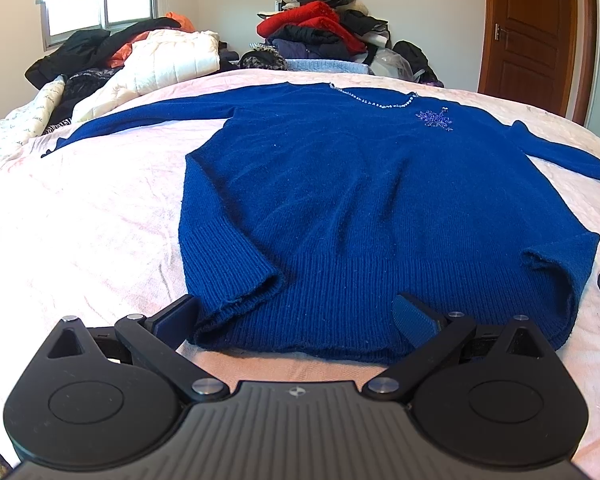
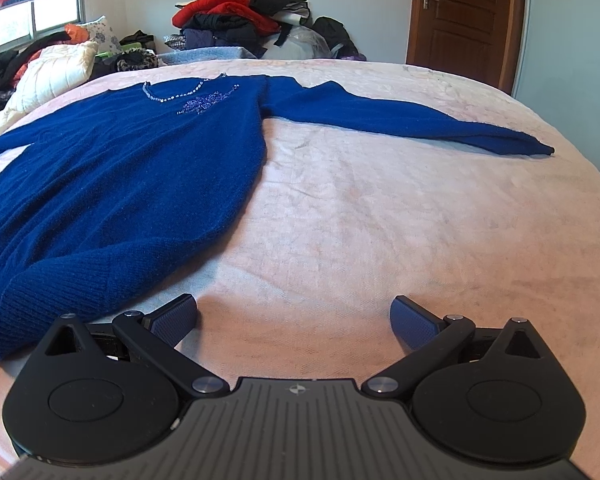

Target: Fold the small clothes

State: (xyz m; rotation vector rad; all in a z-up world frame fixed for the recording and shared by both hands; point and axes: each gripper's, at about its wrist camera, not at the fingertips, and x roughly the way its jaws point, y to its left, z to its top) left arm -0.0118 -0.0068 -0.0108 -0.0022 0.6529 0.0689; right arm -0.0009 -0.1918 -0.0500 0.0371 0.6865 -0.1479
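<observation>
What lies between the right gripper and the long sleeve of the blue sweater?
Only bare pink bedsheet. The right wrist view shows nothing else between the right gripper, jaws open, and the sleeve of the blue sweater.

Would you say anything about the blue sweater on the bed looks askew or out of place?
Mostly flat, but the blue sweater has its hem curled up near the left gripper; the sleeves lie spread.

One blue sweater (image 1: 360, 208) with two sleeves, two grippers, one door (image 1: 536, 28), one window (image 1: 100, 12).
</observation>
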